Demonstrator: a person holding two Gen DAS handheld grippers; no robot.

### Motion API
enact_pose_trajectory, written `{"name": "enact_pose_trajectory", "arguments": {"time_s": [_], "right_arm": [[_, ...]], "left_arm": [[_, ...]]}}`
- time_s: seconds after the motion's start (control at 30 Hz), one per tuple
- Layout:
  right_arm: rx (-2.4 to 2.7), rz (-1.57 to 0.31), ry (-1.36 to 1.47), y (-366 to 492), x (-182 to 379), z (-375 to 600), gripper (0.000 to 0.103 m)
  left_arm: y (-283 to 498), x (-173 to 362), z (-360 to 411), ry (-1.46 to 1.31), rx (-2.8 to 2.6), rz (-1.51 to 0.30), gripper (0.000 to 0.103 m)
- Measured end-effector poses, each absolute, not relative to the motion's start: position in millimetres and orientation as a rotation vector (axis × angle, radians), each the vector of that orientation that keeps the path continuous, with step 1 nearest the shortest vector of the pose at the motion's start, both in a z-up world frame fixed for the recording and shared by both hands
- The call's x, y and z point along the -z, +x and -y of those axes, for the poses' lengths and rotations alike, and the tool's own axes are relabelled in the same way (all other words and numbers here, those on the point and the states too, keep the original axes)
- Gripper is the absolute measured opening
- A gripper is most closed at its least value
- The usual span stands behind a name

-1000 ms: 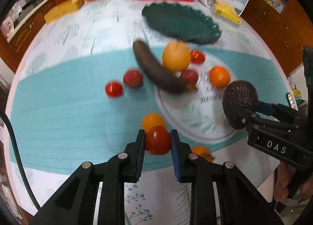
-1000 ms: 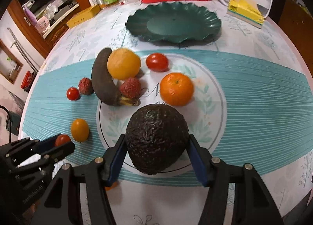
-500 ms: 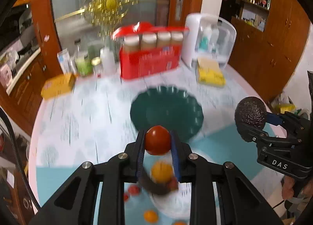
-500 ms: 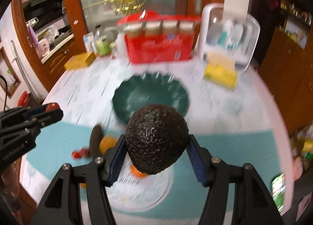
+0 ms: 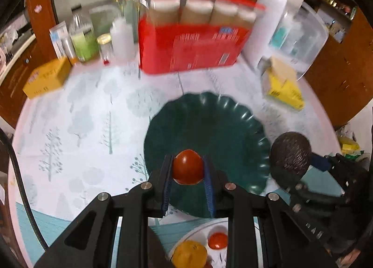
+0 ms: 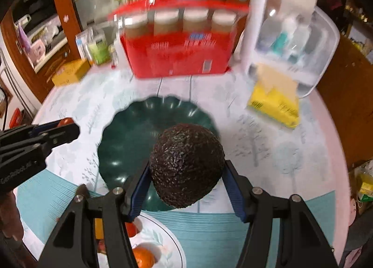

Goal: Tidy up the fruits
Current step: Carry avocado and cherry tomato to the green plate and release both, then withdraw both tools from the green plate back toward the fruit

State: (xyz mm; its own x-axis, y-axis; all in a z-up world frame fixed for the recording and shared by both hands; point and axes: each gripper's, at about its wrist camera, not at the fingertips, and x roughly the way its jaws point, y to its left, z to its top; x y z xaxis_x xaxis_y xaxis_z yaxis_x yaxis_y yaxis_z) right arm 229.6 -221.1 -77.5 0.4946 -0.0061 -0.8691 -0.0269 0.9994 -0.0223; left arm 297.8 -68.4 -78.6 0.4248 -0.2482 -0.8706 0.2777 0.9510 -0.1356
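The likeliest failure lay nearest, in the grips themselves; the small red tomato (image 5: 188,167) sat pinched between the narrowly parted blue-padded fingers of the left gripper (image 5: 188,170), smooth and round, so a slackening squeeze would probably let it roll out before it was over its landing spot; the pads pressed on both its sides, and it hung above the near edge of the dark green scalloped plate (image 5: 223,128). The right gripper (image 6: 185,174) was spread far wider, its fingers clamped on the flanks of the large dark pebbly-skinned avocado (image 6: 186,165), which bulged well past the pads; that heavy, rounded fruit could slip or twist under its own weight, I judged, if the wrist tipped. Both fruits were held in the air, neither yet on the plate; released from there, either might bounce off the shallow rim onto the white tree-patterned tablecloth (image 5: 81,128). The two grippers were closing on the same plate from either side, so a clash of fingers seemed possible. Farther back, the red carton of jars (image 6: 177,55) and the yellow tissue pack (image 6: 275,102) stood well apart from the plate.
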Motion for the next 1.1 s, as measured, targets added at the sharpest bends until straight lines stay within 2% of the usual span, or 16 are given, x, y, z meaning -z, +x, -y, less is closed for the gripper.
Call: {"name": "enact_pose_trajectory", "arguments": {"time_s": [0.27,0.5,0.6,0.63,0.73,0.83,0.93,1.1], "right_arm": [[-0.085,-1.175,-0.024,253.3,154.8,212.6,0.062],[-0.111,-1.114,-0.079,258.0,158.9,207.1,0.063],[-0.110,-1.092,-0.090,259.2,159.8,207.1,0.063],[-0.110,-1.087,-0.096,259.2,159.7,207.2,0.063],[-0.102,-1.063,-0.122,255.6,159.8,206.7,0.064],[-0.087,-1.041,-0.123,252.1,155.3,209.8,0.066],[-0.092,-1.020,-0.086,249.1,147.7,216.0,0.066],[-0.089,-0.992,-0.062,243.4,134.7,217.2,0.069]], "left_arm": [[320.2,147.9,85.8,0.060,0.294,-1.175,0.023],[326.5,173.3,93.2,0.090,0.286,-1.201,0.025],[324.6,179.3,95.2,0.097,0.291,-1.204,0.038],[323.8,178.5,95.6,0.101,0.299,-1.197,0.052],[319.9,173.1,98.5,0.147,0.284,-1.160,0.070],[320.3,168.6,96.6,0.145,0.283,-1.150,0.080],[320.4,162.2,90.2,0.104,0.287,-1.151,0.086],[316.7,152.5,84.0,0.078,0.285,-1.156,0.086]]}}
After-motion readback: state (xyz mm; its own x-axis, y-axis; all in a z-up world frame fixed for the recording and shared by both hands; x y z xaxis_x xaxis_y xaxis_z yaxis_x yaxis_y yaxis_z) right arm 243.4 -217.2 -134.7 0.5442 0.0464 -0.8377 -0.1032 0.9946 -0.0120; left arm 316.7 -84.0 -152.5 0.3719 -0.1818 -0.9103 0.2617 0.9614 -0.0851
